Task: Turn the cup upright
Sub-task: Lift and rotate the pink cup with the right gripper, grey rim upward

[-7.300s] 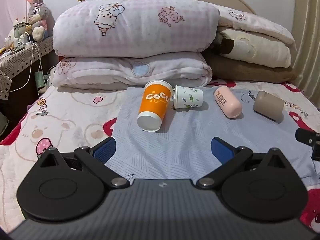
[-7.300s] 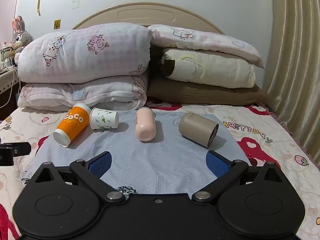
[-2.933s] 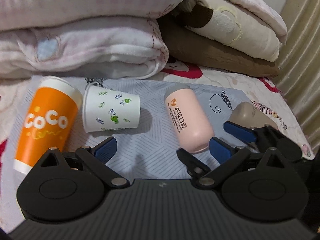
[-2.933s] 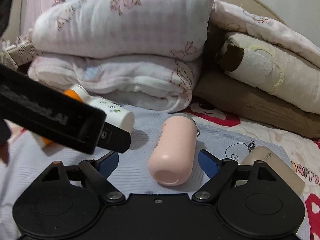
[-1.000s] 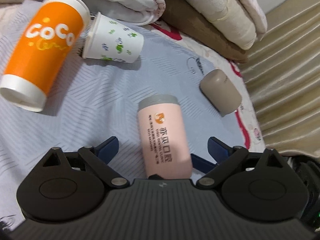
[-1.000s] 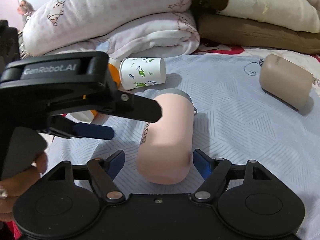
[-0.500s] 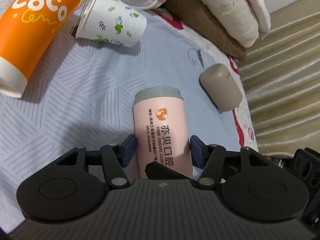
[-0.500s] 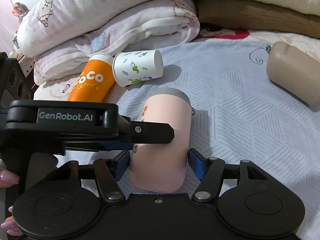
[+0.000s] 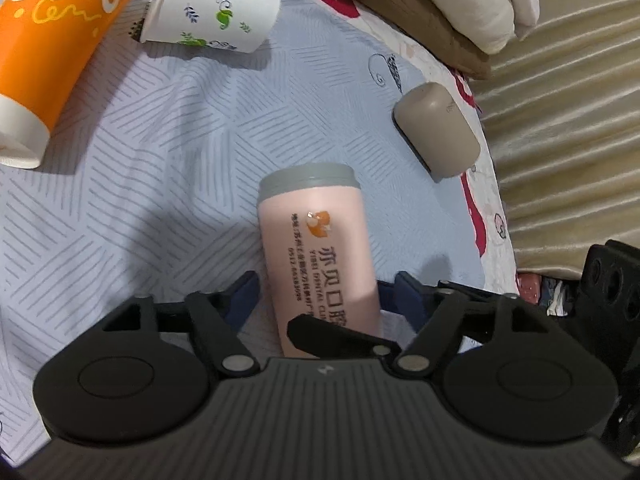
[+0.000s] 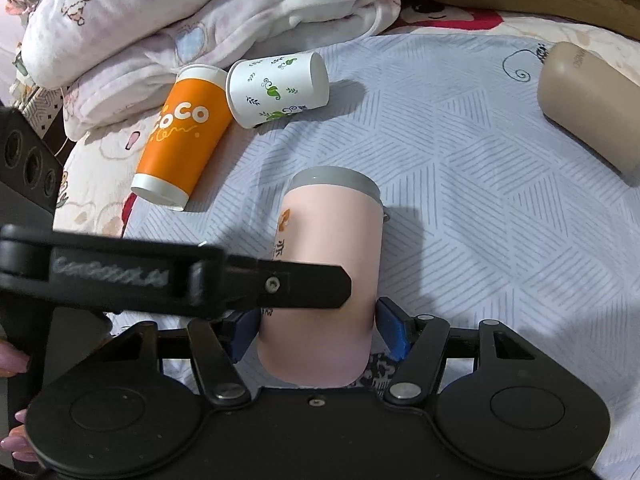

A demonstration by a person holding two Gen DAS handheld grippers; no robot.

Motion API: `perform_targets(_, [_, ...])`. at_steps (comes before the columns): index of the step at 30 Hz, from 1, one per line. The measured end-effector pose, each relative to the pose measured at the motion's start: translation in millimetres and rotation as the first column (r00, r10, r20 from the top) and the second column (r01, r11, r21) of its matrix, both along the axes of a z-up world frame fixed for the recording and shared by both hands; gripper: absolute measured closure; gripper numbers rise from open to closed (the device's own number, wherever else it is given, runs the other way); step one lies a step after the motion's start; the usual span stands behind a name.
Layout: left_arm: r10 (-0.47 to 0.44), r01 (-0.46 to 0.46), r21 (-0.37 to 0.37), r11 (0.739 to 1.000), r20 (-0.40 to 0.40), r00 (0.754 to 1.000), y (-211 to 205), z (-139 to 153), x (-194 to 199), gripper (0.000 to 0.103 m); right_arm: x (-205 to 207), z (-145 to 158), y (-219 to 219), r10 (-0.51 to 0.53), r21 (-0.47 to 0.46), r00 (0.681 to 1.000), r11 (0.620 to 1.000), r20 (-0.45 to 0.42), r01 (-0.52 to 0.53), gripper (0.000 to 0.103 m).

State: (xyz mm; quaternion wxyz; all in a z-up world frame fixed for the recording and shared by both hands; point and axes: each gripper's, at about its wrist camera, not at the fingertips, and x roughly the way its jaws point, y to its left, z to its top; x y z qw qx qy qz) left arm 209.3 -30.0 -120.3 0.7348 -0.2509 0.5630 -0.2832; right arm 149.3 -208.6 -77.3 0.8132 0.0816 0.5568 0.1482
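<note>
A pink cup with a grey lid [image 9: 316, 240] is held off the blue-grey cloth [image 9: 168, 168], lid end pointing away and down. My left gripper [image 9: 320, 296] is shut on its body; its blue pads press both sides. My right gripper [image 10: 316, 328] is shut on the same pink cup [image 10: 332, 232] near its base. A black finger of the left gripper [image 10: 280, 284] crosses the cup in the right wrist view.
An orange COCO cup [image 10: 180, 136], a white leaf-print paper cup [image 10: 280, 88] and a beige cup [image 10: 588, 104] lie on their sides on the cloth. Stacked pillows and folded blankets [image 10: 200, 12] are behind. A curtain [image 9: 560, 92] hangs at the right.
Both grippers closed on the pink cup and lifted it off the cloth. The view has tipped further downward and the cup's lid end now hangs lower than half a second ago.
</note>
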Motion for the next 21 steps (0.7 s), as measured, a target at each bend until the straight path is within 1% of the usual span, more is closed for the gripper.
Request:
perform_targets(3, [0.02, -0.021, 0.02, 1.0, 0.025, 0.999, 3, 1, 2, 0.028, 7, -2, -1, 0.017, -0.002, 1.0, 1.0, -0.013, -0.017, 0.033])
perform_targets(6, [0.043, -0.043, -0.006, 0.999, 0.027, 0.999, 8, -4, 5, 0.029, 11, -6, -1, 0.028, -0.006, 0.999, 1.0, -0.021, -0.028, 0.033])
perform_targets(7, [0.039, -0.039, -0.026, 0.999, 0.024, 0.999, 9, -7, 5, 0.032, 12, -8, -1, 0.029, -0.012, 0.999, 1.0, -0.02, -0.029, 0.034])
perform_targets(8, [0.034, -0.033, -0.048, 0.998, 0.021, 0.999, 10, -8, 5, 0.04, 13, -9, 0, 0.031, -0.015, 0.999, 0.999, -0.018, -0.032, 0.034])
perform_targets(9, [0.026, -0.024, -0.077, 0.997, 0.018, 1.0, 10, -9, 6, 0.045, 12, -9, 0, 0.039, -0.021, 0.999, 0.999, -0.015, -0.04, 0.034])
perform_targets(10, [0.023, -0.021, -0.079, 0.997, 0.023, 0.999, 9, -9, 6, 0.045, 12, -9, 1, 0.045, -0.025, 0.999, 0.999, -0.013, -0.045, 0.035])
perform_targets(12, [0.002, 0.002, -0.06, 0.998, 0.059, 0.998, 6, -5, 3, 0.045, 11, -9, 1, 0.05, -0.027, 0.999, 0.998, -0.007, -0.05, 0.035])
perform_targets(16, [-0.029, 0.028, 0.01, 1.0, 0.157, 0.987, -3, 12, -5, 0.045, 10, -7, 0, 0.051, -0.016, 0.999, 0.999, 0.007, -0.051, 0.035])
perform_targets(18, [-0.04, 0.033, 0.037, 0.999, 0.203, 0.978, -4, 20, -8, 0.045, 8, -5, 2, 0.066, -0.024, 0.997, 0.998, 0.038, -0.065, 0.035])
perform_targets(21, [-0.051, 0.037, 0.056, 0.998, 0.274, 0.96, -1, 29, -14, 0.046, 4, -1, 7, 0.084, -0.04, 0.991, 0.996, 0.102, -0.08, 0.035])
